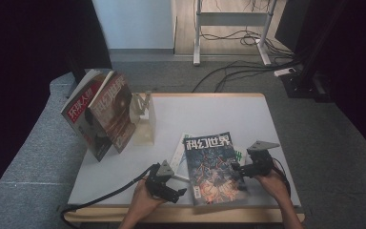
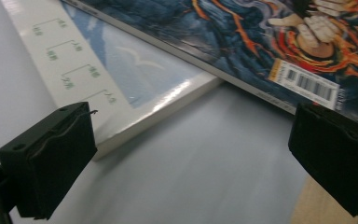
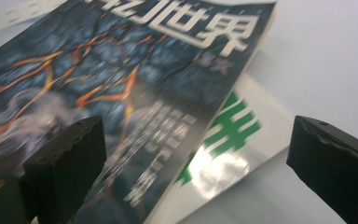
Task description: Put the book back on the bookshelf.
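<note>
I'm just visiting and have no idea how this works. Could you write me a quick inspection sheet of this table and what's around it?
Surface: white table, wooden front edge.
Job's things: dark magazine lying flat on a white book, near the front.
Clutter: clear stand with two magazines leaning against it, back left.
Grippers: left gripper open at the magazine's left edge; right gripper open at its right edge; fingers holding nothing.
Cables: one cable trails from the left gripper; more on the floor behind.
Surroundings: grey carpet, desk legs, dark curtains.

Dark blue magazine point(image 1: 211, 167) with orange lightning streaks.
</note>
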Demonstrator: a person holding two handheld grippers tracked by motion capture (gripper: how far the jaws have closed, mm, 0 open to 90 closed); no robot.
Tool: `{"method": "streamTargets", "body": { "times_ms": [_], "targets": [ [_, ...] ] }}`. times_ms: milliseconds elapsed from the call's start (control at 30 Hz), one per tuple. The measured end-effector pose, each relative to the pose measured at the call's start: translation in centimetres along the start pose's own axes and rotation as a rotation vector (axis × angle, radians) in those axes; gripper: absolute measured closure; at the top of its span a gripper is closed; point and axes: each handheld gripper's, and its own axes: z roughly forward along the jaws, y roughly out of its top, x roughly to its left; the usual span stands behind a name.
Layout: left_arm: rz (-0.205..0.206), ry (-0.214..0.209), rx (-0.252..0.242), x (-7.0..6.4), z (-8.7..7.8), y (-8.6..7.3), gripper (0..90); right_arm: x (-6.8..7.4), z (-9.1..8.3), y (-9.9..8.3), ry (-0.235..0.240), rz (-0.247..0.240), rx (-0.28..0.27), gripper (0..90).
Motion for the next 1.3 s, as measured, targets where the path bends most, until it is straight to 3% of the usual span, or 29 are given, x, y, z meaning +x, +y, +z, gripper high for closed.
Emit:
{"method": "streamTargets", "body": {
  "times_ms": [233,600,767,1000,1300],
  "targets": [
    [-0.003,-0.023,-0.009,-0.4,-0.3,0.0,0.9,1.8,-1.2,-2.0,0.034,-0.01,0.042,6.5],
    [0.001,-0.037,-0.019,-0.6,-0.3,-0.1,1.4,3.7,-4.2,-5.6,0.078,0.008,0.041,7.6],
    [0.002,-0.04,-0.019,-0.6,-0.3,-0.1,2.0,4.8,-5.0,-6.6,0.119,0.013,0.033,14.2],
    [0.002,-0.046,-0.018,-0.5,-0.3,-0.1,2.6,5.7,-5.2,-7.3,0.153,-0.021,0.065,33.1],
    [0.009,-0.037,-0.006,-0.4,-0.2,-0.1,1.3,7.1,-4.3,-6.4,0.095,-0.028,0.06,33.5]
  ]
}}
